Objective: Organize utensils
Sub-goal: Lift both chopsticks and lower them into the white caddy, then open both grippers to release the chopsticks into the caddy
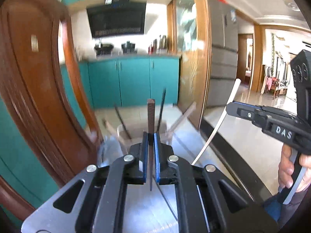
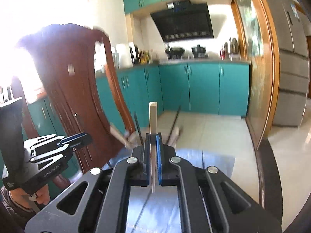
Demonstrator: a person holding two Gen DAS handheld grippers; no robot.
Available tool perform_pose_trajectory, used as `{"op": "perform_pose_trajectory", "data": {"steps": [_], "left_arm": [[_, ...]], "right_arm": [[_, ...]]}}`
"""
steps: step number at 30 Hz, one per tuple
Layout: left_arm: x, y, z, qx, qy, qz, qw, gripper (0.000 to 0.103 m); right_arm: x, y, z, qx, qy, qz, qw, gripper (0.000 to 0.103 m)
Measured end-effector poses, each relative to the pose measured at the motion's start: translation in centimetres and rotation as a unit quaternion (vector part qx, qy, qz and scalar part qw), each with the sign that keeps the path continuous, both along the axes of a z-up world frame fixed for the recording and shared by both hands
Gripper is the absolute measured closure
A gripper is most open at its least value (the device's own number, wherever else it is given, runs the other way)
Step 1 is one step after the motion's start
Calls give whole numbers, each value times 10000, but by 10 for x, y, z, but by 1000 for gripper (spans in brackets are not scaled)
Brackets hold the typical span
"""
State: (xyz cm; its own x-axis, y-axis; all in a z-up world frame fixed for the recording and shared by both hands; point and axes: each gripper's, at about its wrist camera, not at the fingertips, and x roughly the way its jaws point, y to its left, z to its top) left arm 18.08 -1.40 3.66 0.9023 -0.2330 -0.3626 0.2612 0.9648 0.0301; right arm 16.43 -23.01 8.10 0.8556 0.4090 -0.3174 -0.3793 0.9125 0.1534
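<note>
Left gripper [image 1: 150, 141] is clamped on a dark brown chopstick [image 1: 150, 116], held upright at frame centre in the left wrist view. Right gripper [image 2: 153, 141] is clamped on a pale chopstick [image 2: 152, 116], also upright at centre of the right wrist view. In the left view the pale chopstick is seen as a white curved stick at right of frame, held by the right gripper [image 1: 231, 108].

A clear holder [image 1: 124, 134] is seen just beyond the left fingertips, lower centre, on the glossy desk [image 1: 194, 136]. Several dark and pale sticks already lean out of it at different angles. The holder is badly blurred; its rim cannot be traced exactly.

Risks, as judged:
- Both sticks are pinched low on the shaft with a long free end, so a swivel or slip in the pads is likely on any side contact.
- Leaning sticks fan across the holder mouth; a snag on entry could tip the holder or flick one out.
- Both grippers are aimed at the same opening, so a clash between them is possible.
- Motion blur suggests speed; the holder mouth could be missed.

Readable text: "DAS" on the right gripper body, right edge of the left view. A "GenRobot"-like label is seen on the left gripper [image 2: 77, 137], lower left of the right view; it is not fully legible. Other writing is too blurred.
</note>
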Motion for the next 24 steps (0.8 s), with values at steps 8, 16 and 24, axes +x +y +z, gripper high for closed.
{"op": "perform_pose_trajectory", "data": {"steps": [8,16,24], "left_arm": [[39,14,79,-663,-750,184,9948,96],[97,23,63,-992,-797,708,9893,96],[146,27,30,-850,-238,984,9912,96]], "right_arm": [[43,-4,48,652,-488,-327,9961,96],[103,6,27,954,-514,-701,9916,96],[130,23,-4,532,-240,-841,9947,96]]}}
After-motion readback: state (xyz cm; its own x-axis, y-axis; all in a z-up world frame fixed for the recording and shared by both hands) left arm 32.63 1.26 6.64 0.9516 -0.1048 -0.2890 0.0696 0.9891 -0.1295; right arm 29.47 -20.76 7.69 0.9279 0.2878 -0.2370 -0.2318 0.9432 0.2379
